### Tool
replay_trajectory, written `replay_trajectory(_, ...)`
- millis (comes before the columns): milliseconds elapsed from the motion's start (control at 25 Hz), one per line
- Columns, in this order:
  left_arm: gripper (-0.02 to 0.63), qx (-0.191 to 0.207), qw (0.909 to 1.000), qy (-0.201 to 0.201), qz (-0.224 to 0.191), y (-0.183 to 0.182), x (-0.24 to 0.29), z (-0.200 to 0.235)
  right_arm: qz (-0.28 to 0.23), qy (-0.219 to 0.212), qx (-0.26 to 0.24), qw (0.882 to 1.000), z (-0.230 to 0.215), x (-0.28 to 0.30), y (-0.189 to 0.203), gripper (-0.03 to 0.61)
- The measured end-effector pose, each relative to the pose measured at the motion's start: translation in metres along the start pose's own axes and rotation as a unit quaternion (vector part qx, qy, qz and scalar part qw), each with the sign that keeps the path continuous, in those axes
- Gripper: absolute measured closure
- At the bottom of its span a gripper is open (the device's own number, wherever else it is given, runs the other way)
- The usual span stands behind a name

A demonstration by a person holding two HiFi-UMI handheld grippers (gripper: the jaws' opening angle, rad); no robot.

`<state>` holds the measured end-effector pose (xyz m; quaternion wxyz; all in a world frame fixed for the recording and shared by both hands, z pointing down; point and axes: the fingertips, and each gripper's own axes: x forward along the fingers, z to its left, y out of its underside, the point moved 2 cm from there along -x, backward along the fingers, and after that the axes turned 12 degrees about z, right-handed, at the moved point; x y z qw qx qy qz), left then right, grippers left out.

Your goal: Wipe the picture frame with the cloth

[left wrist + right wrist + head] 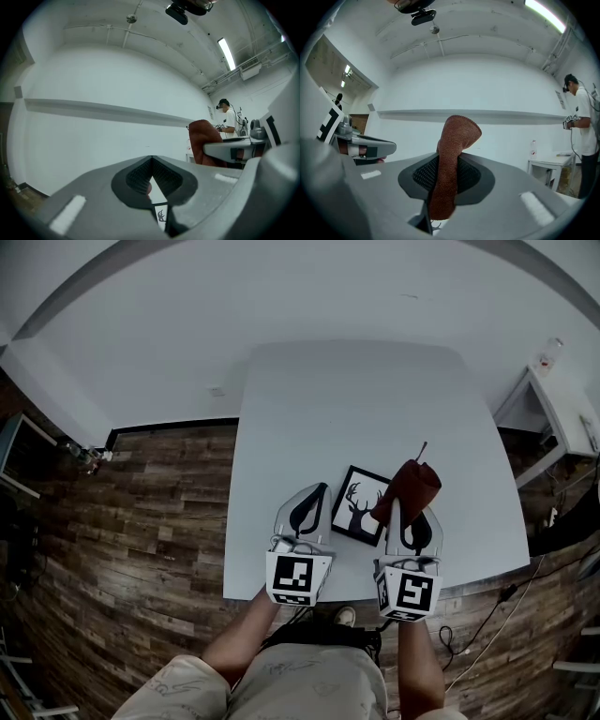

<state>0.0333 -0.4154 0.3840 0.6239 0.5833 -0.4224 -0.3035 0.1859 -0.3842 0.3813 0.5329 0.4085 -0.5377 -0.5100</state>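
Observation:
A black picture frame (359, 505) with a deer silhouette lies near the front edge of the white table (356, 399). My left gripper (317, 491) rests just left of the frame; its tips meet in the left gripper view (151, 160) with nothing between them. A sliver of the frame (161, 215) shows through the gap lower down. My right gripper (412, 507) is at the frame's right corner, shut on a red-brown cloth (410, 487). The cloth (457, 133) sticks up and forward out of the jaws. The left gripper view also shows this cloth (204, 140).
A small white side table (553, 399) with a bottle (551, 351) stands to the right. Wooden floor (159, 512) surrounds the table, with a cable (478, 624) at the front right. A person (581, 136) stands off to the right, by the side table.

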Motion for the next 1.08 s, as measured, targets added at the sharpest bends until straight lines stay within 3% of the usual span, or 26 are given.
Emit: replay_trajectory(1080, 0.614, 0.004, 1.0, -0.003, -0.004, -0.0001, -0.005, -0.0046, 0.006, -0.001, -0.006, 1.0, 0.0024, -0.0002, 0.0065, 0.477)
